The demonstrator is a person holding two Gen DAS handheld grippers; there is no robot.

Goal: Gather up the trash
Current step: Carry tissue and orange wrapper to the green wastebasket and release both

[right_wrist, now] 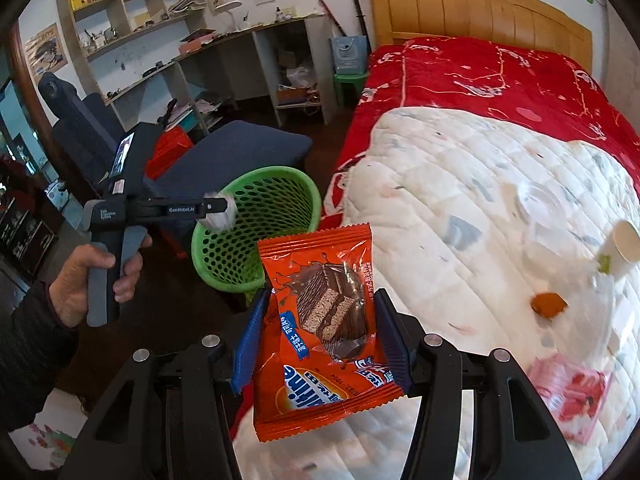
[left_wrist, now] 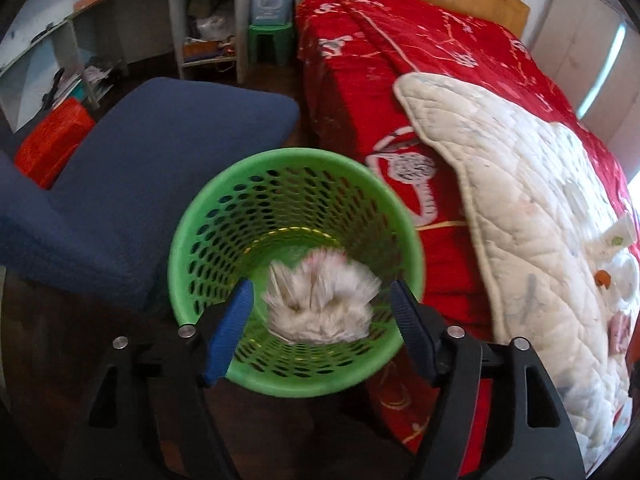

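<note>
A green mesh waste basket (left_wrist: 208, 208) stands on the floor beside the bed; it also shows in the right wrist view (right_wrist: 224, 268). My left gripper (left_wrist: 320, 300) is open above the basket's mouth, and a blurred white crumpled paper wad (left_wrist: 320, 300) is between its fingers, apart from both pads, over the basket. In the right wrist view the left gripper (right_wrist: 218, 210) shows with the wad (right_wrist: 220, 216) at its tip. My right gripper (right_wrist: 320, 312) is shut on an orange snack wrapper (right_wrist: 320, 320), held above the bed's edge.
A blue chair (left_wrist: 152, 160) stands left of the basket. The bed with red cover (left_wrist: 360, 80) and white quilt (right_wrist: 460, 220) is at right. On the quilt lie a paper cup (right_wrist: 624, 244), an orange scrap (right_wrist: 548, 304) and a pink packet (right_wrist: 572, 392). Shelves line the far wall.
</note>
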